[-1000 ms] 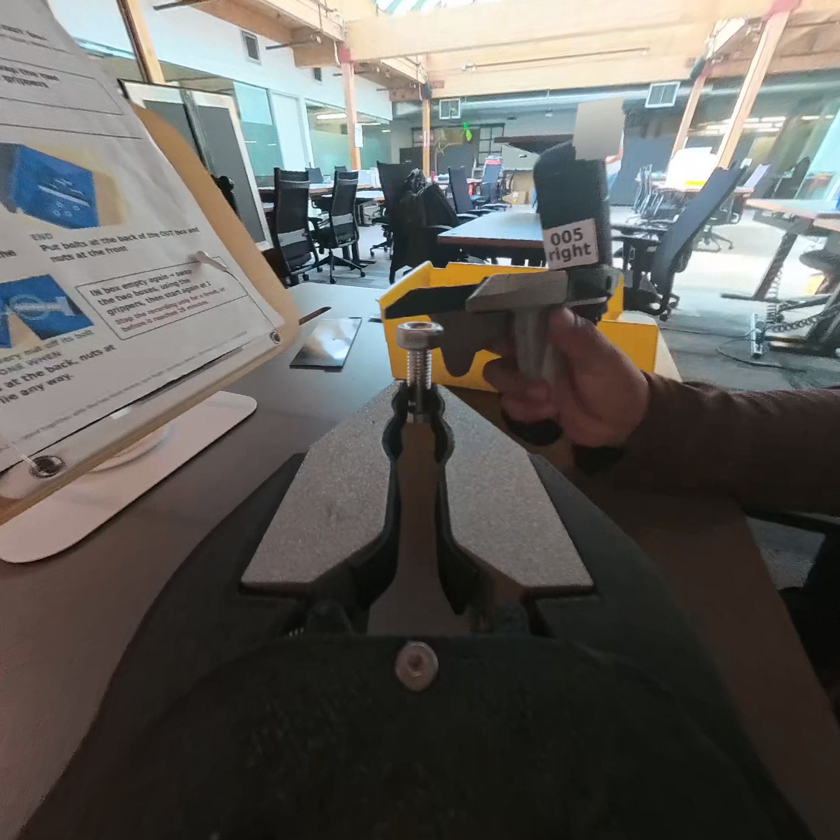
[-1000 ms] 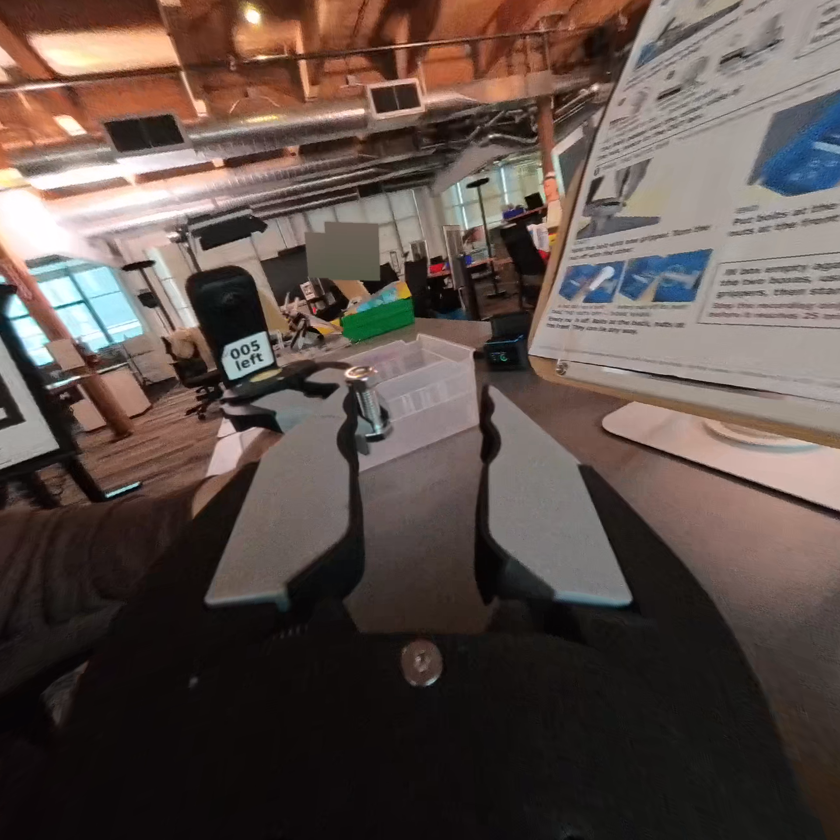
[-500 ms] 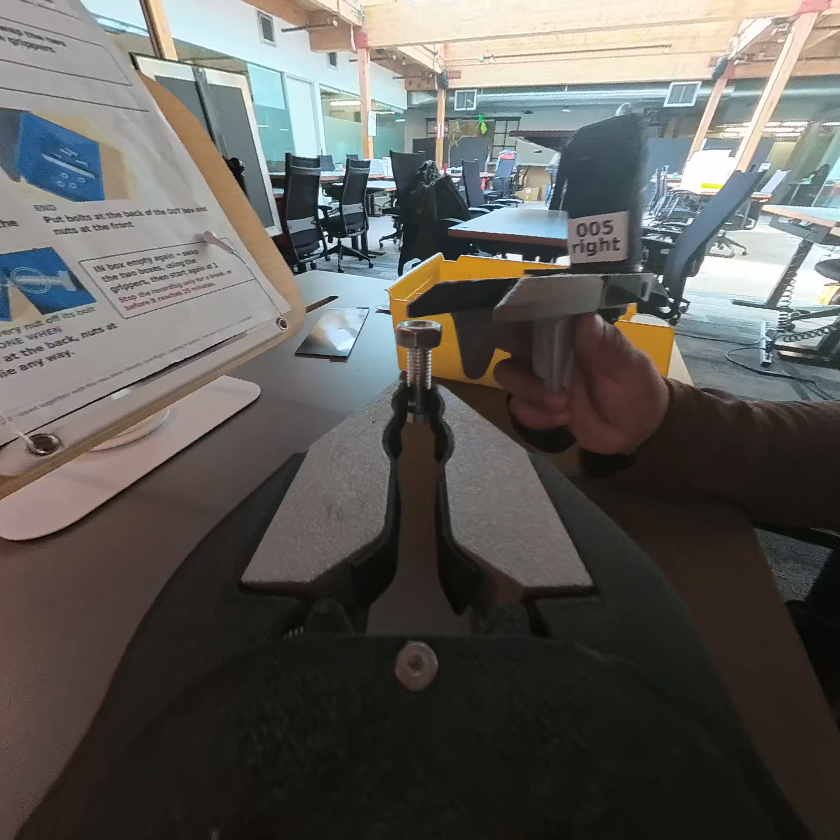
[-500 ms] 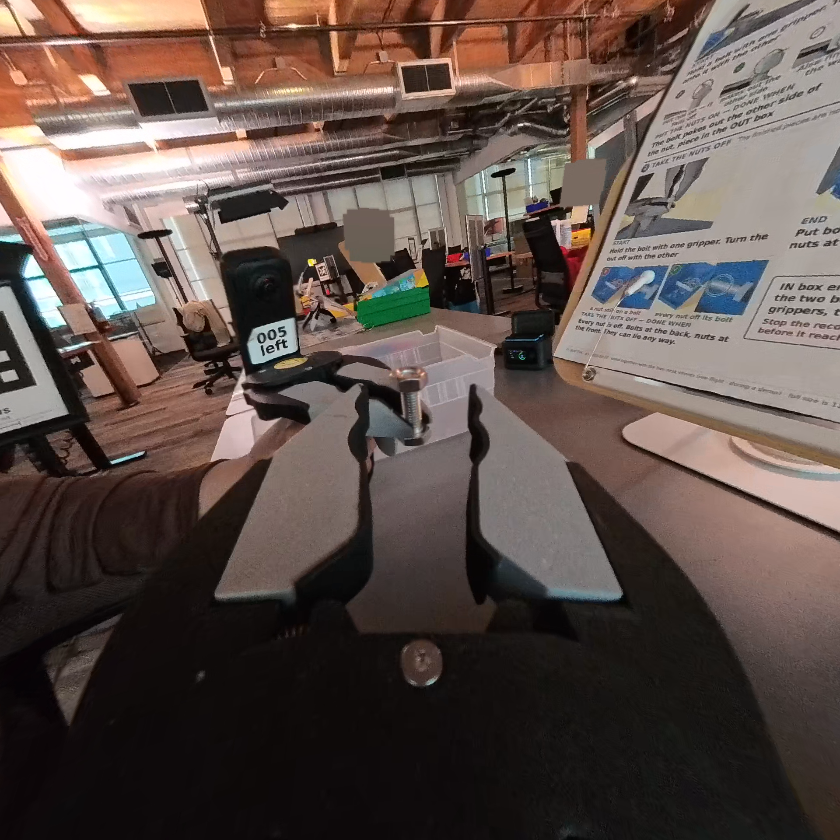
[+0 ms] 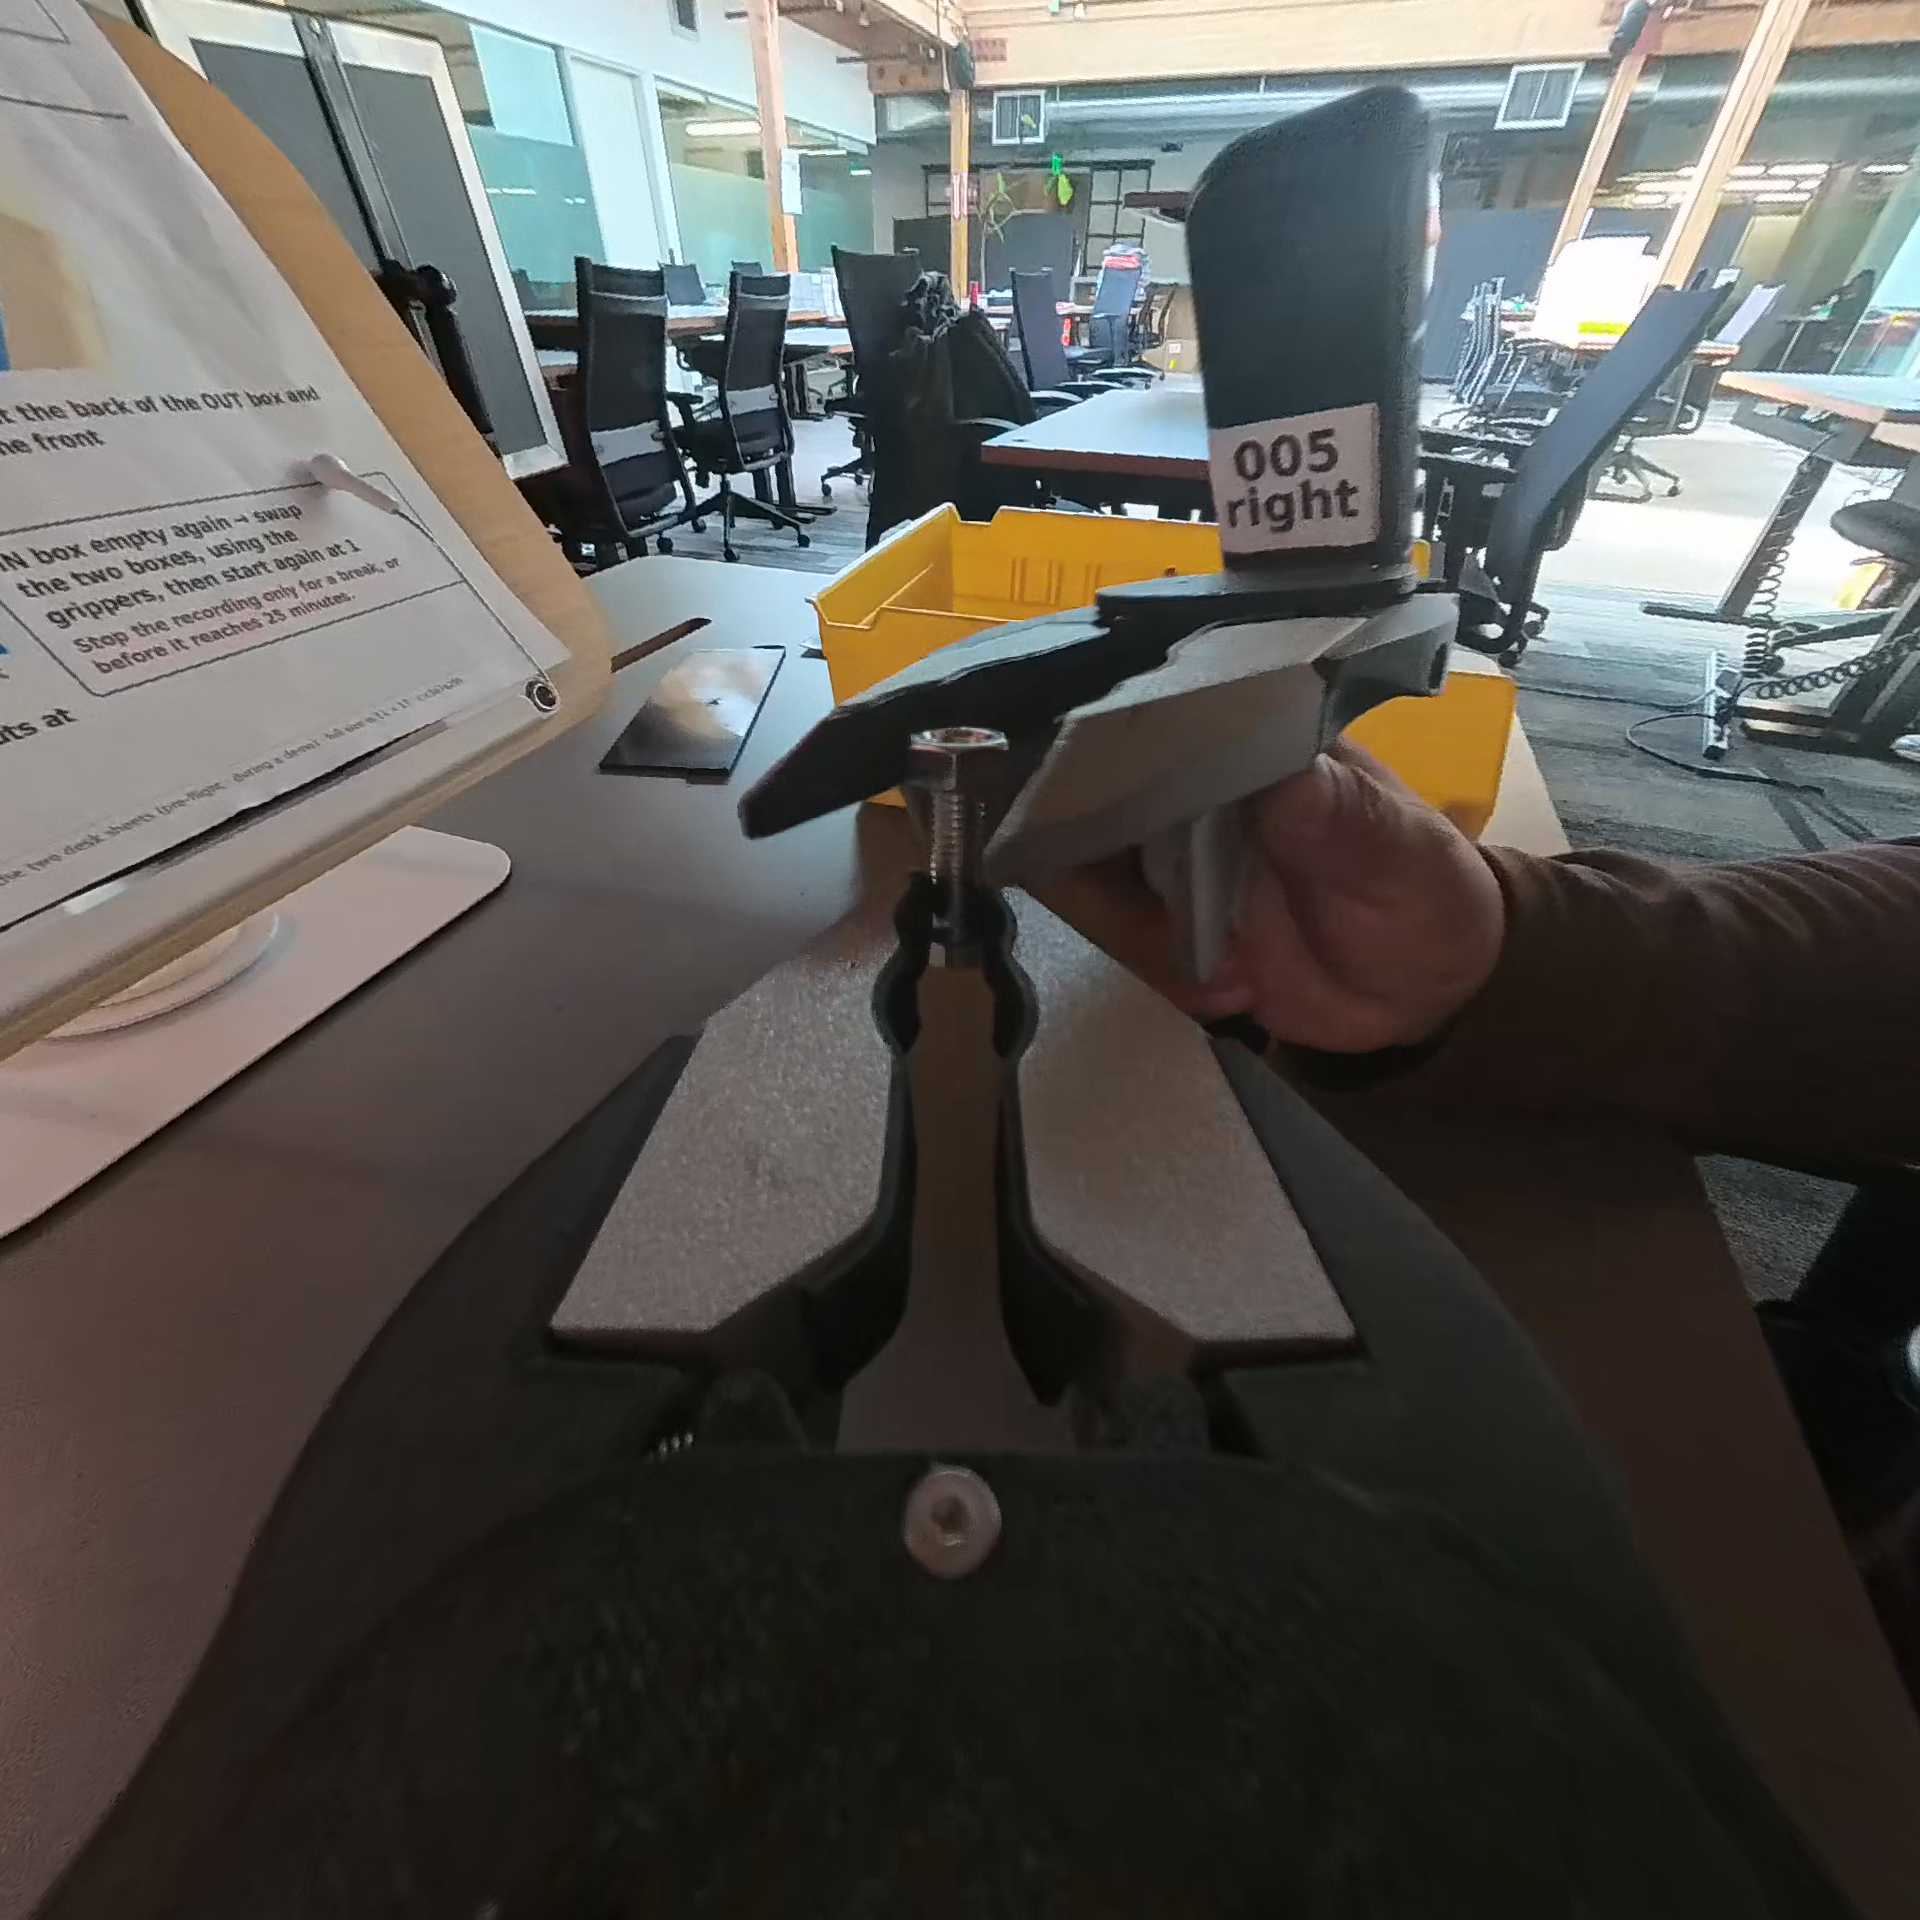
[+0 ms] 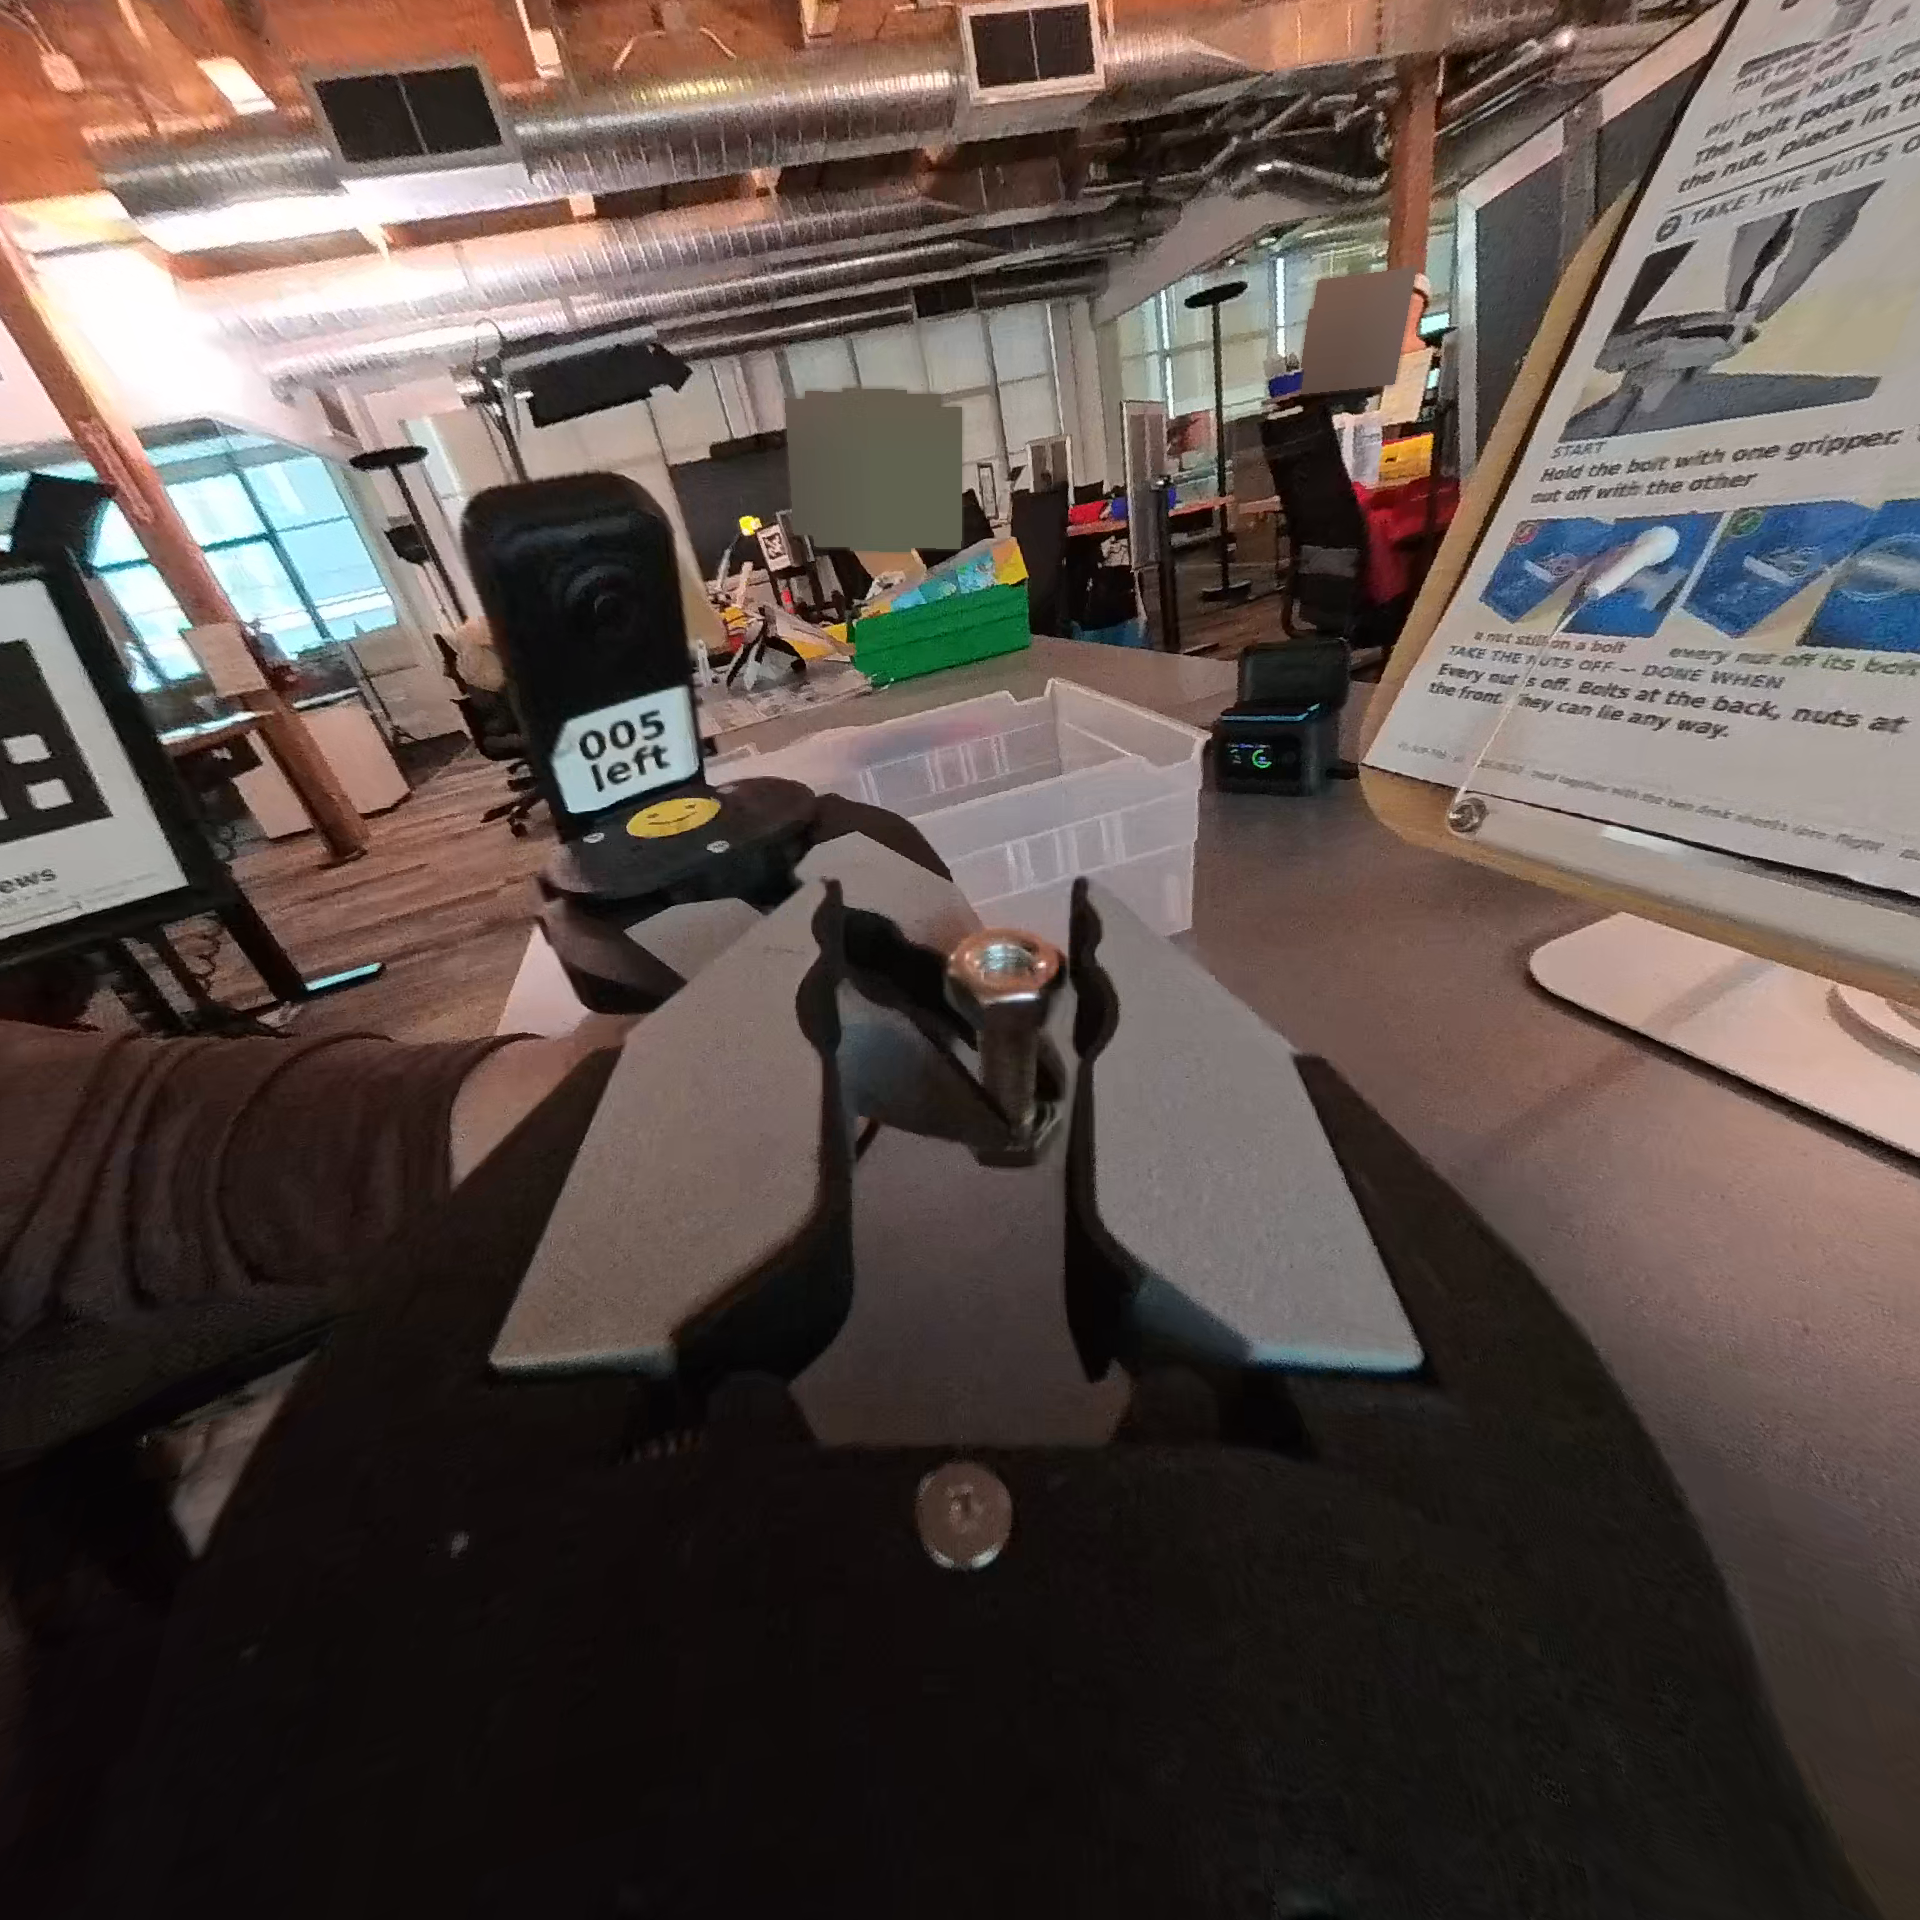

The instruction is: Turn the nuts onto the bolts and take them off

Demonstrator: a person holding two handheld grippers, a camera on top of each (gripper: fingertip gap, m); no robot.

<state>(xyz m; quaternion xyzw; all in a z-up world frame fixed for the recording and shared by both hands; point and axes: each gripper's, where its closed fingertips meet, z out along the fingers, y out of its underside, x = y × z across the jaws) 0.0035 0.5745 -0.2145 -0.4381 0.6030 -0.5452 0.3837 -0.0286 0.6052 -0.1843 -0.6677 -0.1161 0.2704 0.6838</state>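
My left gripper (image 5: 951, 930) is shut on the lower end of a steel bolt (image 5: 948, 831) and holds it upright above the table. A hex nut (image 5: 956, 740) sits at the bolt's top end. My right gripper (image 6: 954, 935) is open, and its fingers (image 5: 1143, 743) straddle the nut (image 6: 1003, 966). The nut lies close to the right-hand finger (image 6: 1195, 1122); I cannot tell if they touch. In the right wrist view the bolt's shaft (image 6: 1013, 1060) runs down to the left gripper's fingers (image 6: 914, 1060).
A yellow bin (image 5: 1039, 592) stands on the table behind the bolt. A clear plastic bin (image 6: 1039, 790) stands on the other side. An instruction sheet on a stand (image 5: 208, 571) is to the left. A flat black plate (image 5: 696, 707) and a small black device (image 6: 1273, 727) lie nearby. Spacing between my two grippers at the tips: around 4 cm.
My right gripper has moved in from the side, and its open fingers now straddle the nut. The left gripper still holds the bolt upright.
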